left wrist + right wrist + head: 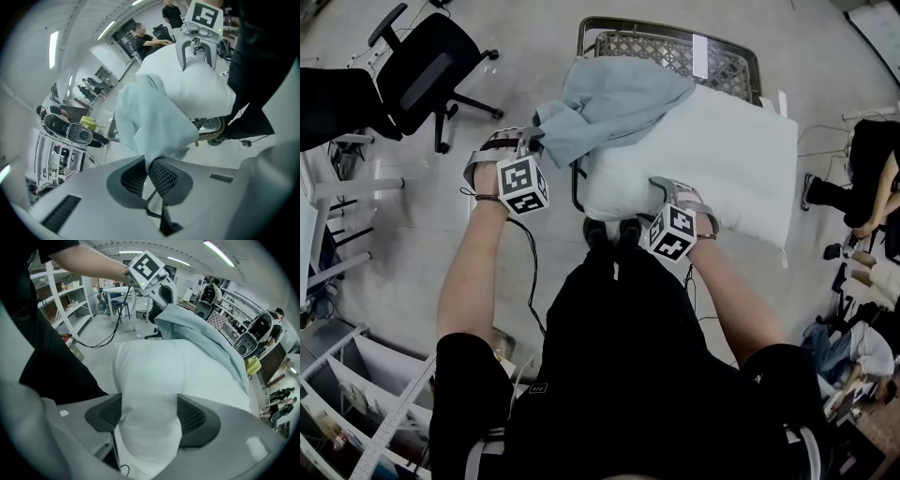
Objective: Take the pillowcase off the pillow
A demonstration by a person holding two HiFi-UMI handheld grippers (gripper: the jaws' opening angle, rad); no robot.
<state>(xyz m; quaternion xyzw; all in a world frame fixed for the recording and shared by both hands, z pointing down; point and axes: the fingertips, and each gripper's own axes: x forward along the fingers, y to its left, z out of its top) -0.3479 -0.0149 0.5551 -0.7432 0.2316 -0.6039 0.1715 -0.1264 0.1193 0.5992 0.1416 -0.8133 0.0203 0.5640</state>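
Currently the left gripper (530, 139) is pinched tight on a thin fold of the pale blue pillowcase (609, 108), bunched over the wire basket's (666, 47) left edge. The right gripper (670, 192) squeezes the white pillow's (712, 155) near edge. That fold could slip free, or the pillow could drag off the basket.

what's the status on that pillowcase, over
Left hand-held gripper shut on pillowcase, right hand-held gripper clamped on pillow edge. Pillowcase bunched at the far corner, most of the pillow bare. Pillow on mesh basket, nothing seen blocking the pull.
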